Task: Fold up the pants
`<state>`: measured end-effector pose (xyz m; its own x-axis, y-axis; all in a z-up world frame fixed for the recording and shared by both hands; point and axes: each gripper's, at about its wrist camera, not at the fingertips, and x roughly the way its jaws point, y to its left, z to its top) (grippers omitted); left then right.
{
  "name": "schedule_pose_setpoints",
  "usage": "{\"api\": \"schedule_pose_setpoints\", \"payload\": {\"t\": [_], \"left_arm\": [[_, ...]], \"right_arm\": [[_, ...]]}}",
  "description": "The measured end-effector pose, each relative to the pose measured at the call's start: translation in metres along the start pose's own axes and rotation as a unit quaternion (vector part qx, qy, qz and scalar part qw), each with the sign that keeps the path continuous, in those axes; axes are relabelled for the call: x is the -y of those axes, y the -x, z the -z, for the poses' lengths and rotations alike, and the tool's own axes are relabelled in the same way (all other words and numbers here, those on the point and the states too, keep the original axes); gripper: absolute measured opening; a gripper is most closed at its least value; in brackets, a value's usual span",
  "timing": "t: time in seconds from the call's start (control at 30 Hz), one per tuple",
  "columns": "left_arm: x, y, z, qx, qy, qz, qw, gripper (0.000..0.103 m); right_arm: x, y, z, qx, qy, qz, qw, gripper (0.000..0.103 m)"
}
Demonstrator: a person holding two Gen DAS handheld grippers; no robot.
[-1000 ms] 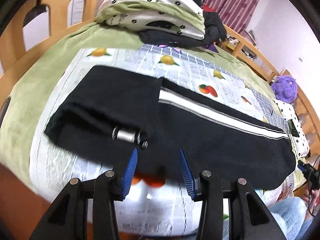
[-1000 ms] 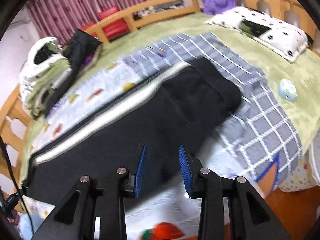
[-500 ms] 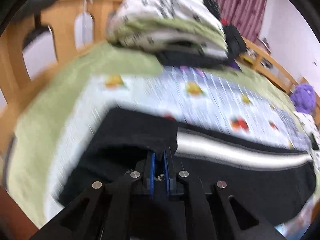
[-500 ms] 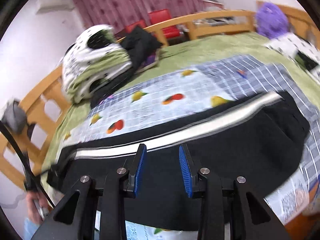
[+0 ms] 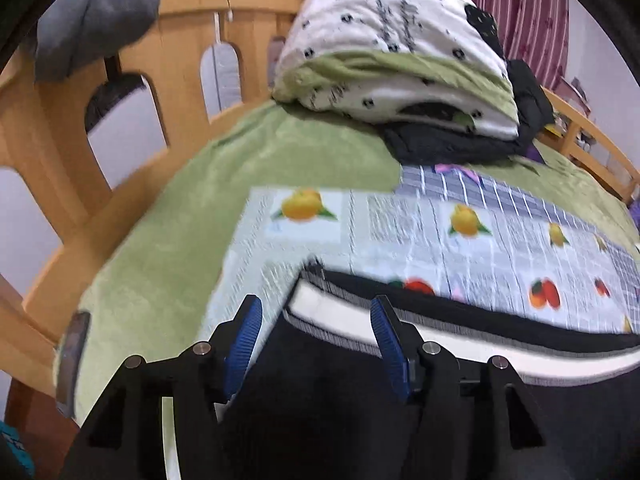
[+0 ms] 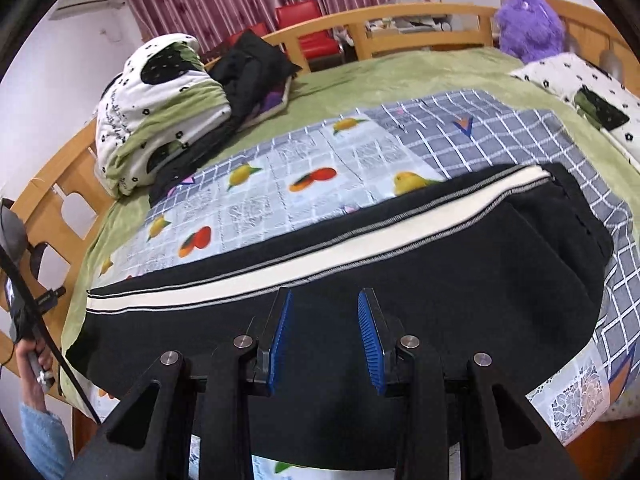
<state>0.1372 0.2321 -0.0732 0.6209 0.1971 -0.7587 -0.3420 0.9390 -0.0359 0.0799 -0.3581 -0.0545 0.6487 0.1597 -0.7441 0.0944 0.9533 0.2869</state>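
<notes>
Black pants with a white side stripe lie lengthwise across the fruit-print sheet on the bed, waist end at the right, leg hem at the left. My right gripper is open and empty, just above the middle of the pants near their front edge. My left gripper is open and empty, over the leg hem end of the pants, where the white stripe ends.
A folded white and green quilt with dark clothes beside it lies at the left end of the bed. A wooden rail runs around the bed. A purple plush toy and a spotted pillow sit at the right end.
My left gripper was shut on the folded-over leg end half a second ago; now it is open and that end lies flat at the left. My right gripper stayed open and swung over the middle.
</notes>
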Motion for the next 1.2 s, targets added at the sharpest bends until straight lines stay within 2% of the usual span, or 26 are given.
{"api": "schedule_pose_setpoints", "payload": {"t": [0.1,0.17,0.3,0.4,0.53,0.73,0.83,0.9,0.93,0.97,1.0,1.03,1.1,1.2], "left_arm": [[0.003,-0.009,0.017,-0.027,-0.005,0.015,0.9995,0.054],[0.005,-0.013,0.024,-0.036,-0.006,0.010,0.9993,0.054],[0.002,-0.023,0.025,-0.054,0.009,0.012,0.9984,0.054],[0.001,-0.028,0.018,-0.055,0.010,0.018,0.9983,0.054],[-0.004,-0.041,-0.002,-0.042,0.003,-0.009,0.9991,0.054],[-0.011,-0.083,-0.020,-0.061,-0.014,-0.049,0.9968,0.054],[-0.013,-0.103,-0.024,-0.071,-0.012,-0.052,0.9961,0.054],[-0.012,-0.113,-0.024,-0.079,-0.010,-0.045,0.9958,0.055],[-0.011,-0.119,-0.024,-0.082,-0.007,-0.032,0.9961,0.054],[-0.010,-0.121,-0.024,-0.082,-0.006,-0.022,0.9964,0.042],[-0.009,-0.121,-0.024,-0.083,-0.006,-0.008,0.9965,0.019],[-0.007,-0.121,-0.026,-0.088,-0.003,0.018,0.9959,0.019],[-0.005,-0.110,-0.030,-0.062,-0.007,0.016,0.9979,0.017],[-0.011,-0.093,-0.040,-0.028,0.004,0.048,0.9985,0.017]], "right_arm": [[0.005,-0.013,-0.004,-0.007,0.009,0.008,1.000,0.034],[0.001,-0.026,-0.011,-0.023,0.020,-0.002,1.000,0.034],[-0.029,-0.060,-0.028,-0.039,0.096,-0.025,0.994,0.044],[-0.052,-0.094,-0.041,-0.046,0.142,-0.037,0.988,0.045],[-0.074,-0.143,-0.054,-0.073,0.185,-0.057,0.978,0.045],[-0.092,-0.204,-0.057,-0.106,0.264,-0.031,0.958,0.045],[-0.094,-0.223,-0.048,-0.141,0.291,-0.029,0.946,0.034],[-0.098,-0.224,-0.043,-0.135,0.312,-0.033,0.940,0.009],[-0.099,-0.223,-0.042,-0.134,0.316,-0.035,0.938,0.005],[-0.101,-0.222,-0.041,-0.125,0.323,-0.030,0.938,0.004],[-0.104,-0.219,-0.040,-0.114,0.330,-0.027,0.937,0.003],[-0.105,-0.215,-0.039,-0.101,0.336,-0.027,0.936,0.003],[-0.102,-0.203,-0.045,-0.084,0.315,-0.043,0.944,0.003],[-0.089,-0.183,-0.061,-0.063,0.266,-0.094,0.957,0.003]]}}
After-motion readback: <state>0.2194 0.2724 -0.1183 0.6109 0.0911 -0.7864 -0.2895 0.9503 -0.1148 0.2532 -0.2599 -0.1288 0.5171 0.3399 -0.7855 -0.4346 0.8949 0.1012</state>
